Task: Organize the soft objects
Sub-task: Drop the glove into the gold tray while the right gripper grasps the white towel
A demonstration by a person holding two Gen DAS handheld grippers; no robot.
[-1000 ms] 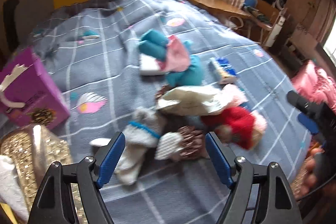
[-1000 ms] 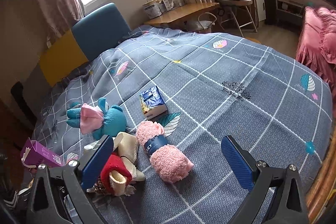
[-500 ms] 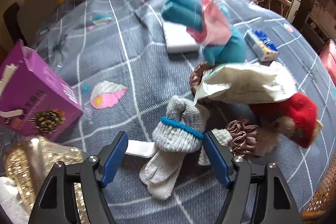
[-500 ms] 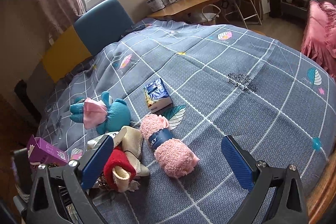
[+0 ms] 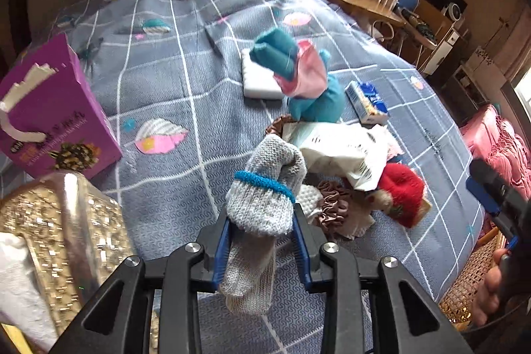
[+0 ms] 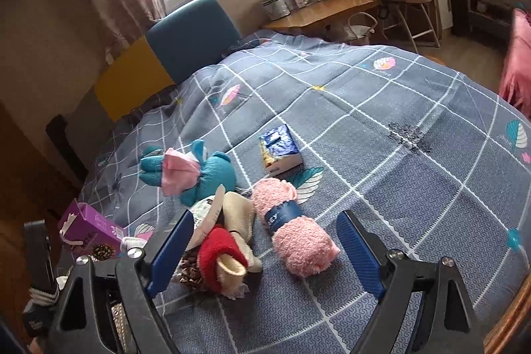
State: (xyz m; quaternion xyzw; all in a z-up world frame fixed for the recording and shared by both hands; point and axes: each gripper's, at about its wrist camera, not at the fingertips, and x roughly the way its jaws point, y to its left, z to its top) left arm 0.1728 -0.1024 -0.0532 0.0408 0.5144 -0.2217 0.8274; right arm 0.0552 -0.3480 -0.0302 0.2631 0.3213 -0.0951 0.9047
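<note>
My left gripper [image 5: 260, 241] is shut on a grey knitted glove [image 5: 265, 198] with a blue wrist band, lifted above the bed. Behind it lies a pile: a white packet [image 5: 335, 151], a red sock [image 5: 403, 191], a brown scrunchie [image 5: 333, 204] and a teal plush with a pink bow [image 5: 298, 78]. My right gripper [image 6: 265, 243] hovers over the bed with its jaws closing and nothing gripped between them. A rolled pink fluffy towel [image 6: 295, 231] lies just beyond its fingertips, with the red sock [image 6: 219, 251] and the teal plush [image 6: 199, 171] to the left.
A purple box [image 5: 49, 108] and a gold glittery bag [image 5: 63, 241] stand at the left. A white block [image 5: 259, 78] and a blue tissue pack [image 6: 280, 150] lie on the grey checked quilt [image 6: 398, 121]. A desk and chair stand beyond the bed.
My left gripper closed on the grey glove and raised it off the quilt. The right gripper's jaws narrowed a little and its view tilted down toward the pink towel.
</note>
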